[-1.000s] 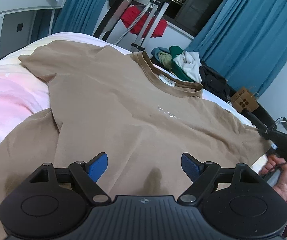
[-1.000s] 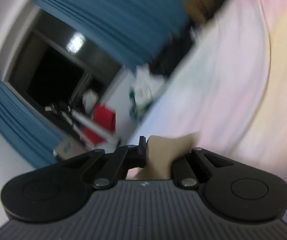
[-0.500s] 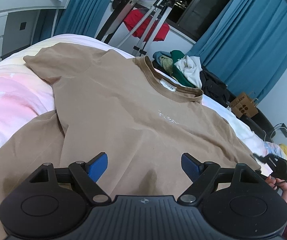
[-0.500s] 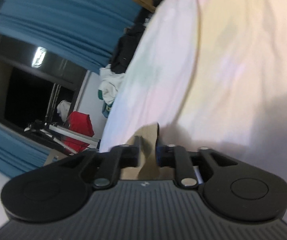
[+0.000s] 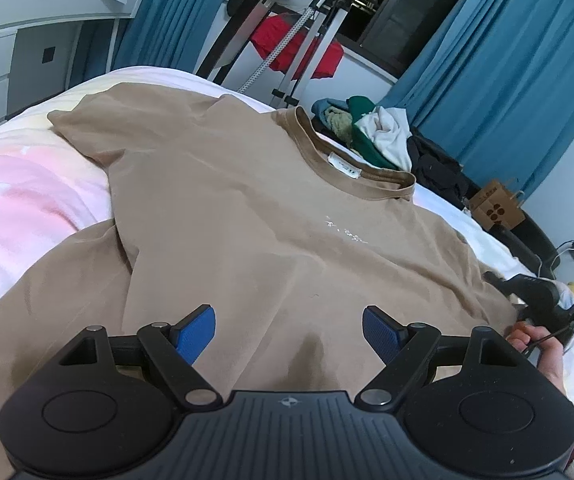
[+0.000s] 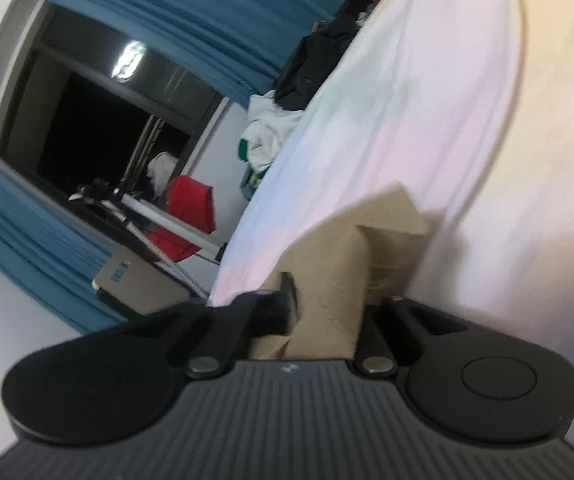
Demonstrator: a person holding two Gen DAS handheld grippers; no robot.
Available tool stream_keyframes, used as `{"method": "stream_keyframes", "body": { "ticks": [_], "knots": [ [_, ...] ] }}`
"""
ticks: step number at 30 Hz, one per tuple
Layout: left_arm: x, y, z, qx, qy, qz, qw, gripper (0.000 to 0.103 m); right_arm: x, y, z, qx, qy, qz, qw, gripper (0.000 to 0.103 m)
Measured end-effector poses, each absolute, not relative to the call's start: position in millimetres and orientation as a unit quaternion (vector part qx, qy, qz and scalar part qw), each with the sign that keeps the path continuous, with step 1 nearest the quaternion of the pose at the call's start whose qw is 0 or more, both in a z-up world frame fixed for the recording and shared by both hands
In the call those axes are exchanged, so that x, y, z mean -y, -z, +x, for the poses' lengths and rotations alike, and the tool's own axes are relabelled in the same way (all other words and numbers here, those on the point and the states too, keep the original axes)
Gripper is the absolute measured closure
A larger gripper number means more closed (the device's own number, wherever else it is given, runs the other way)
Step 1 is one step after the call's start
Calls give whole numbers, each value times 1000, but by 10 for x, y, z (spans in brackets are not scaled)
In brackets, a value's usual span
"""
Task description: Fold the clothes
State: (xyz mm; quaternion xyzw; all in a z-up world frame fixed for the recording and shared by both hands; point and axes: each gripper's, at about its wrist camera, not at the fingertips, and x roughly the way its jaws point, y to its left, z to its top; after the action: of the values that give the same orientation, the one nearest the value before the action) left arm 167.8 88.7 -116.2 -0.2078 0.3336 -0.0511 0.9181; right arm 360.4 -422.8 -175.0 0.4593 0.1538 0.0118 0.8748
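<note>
The tan cotton T-shirt (image 5: 271, 216) lies front up on the pink-and-white quilted bed (image 5: 11, 184). Since a second ago the right tongs (image 6: 327, 312) have swung lower toward the bed, clamped on a bunched tan sleeve corner (image 6: 371, 236); judged, a sleeve fold is starting. The left tongs (image 5: 289, 334) hover over the hem, spread wide, holding nothing, unchanged.

Tan T-shirt (image 5: 247, 216) spread flat on the bed (image 5: 19, 184), collar toward the pile of clothes (image 5: 367, 128) past the far bed edge. Left gripper (image 5: 289, 332) above the shirt's lower part, blue pads (image 5: 195, 332) wide apart, nothing between. Right gripper (image 5: 535, 292) at the shirt's right edge, partly hidden, held by a hand (image 5: 539, 348).
</note>
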Motion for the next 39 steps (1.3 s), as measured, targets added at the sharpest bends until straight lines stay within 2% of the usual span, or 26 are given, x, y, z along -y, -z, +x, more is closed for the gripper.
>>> {"method": "stream_keyframes", "body": {
  "ticks": [5,9,16,21,26,31,32,33,34,35,36,39],
  "knots": [
    [-894,1139,1695,-331,47,-204,920,20,4268,1438,3452,-111,67,394,910,100],
    [-930,1053,1649,-321,37,-189,927,20,4078,1131,3283,-83,123,300,942,100],
    [-1014,811,1542,-301,9,-140,943,20,2946,493,3263,-49,98,92,990,99],
    [-1217,647,1455,-277,-16,-145,950,20,1749,448,3225,-83,20,-28,996,99],
    [-1548,630,1406,-272,-35,-180,945,20,869,862,3361,-148,-27,-102,983,98],
    [-1730,681,1421,-275,-40,-196,940,20,684,1144,3634,-243,-46,-69,966,93],
    [-1731,692,1430,-277,-38,-198,939,20,703,1170,3674,-262,-49,-52,962,84],
    [-1732,703,1440,-279,-35,-200,939,20,736,1150,3668,-269,-65,-37,960,59],
    [-1734,714,1449,-280,-33,-202,938,20,773,1118,3651,-274,-84,-22,958,44],
    [-1735,725,1459,-282,-30,-205,937,20,811,1086,3634,-279,-103,-7,955,24],
    [-1724,727,1461,-283,-25,-204,937,20,848,1054,3616,-283,-122,8,951,20],
    [-1643,729,1456,-282,-15,-194,940,20,984,846,3359,-279,-158,31,947,20]
  ]
}}
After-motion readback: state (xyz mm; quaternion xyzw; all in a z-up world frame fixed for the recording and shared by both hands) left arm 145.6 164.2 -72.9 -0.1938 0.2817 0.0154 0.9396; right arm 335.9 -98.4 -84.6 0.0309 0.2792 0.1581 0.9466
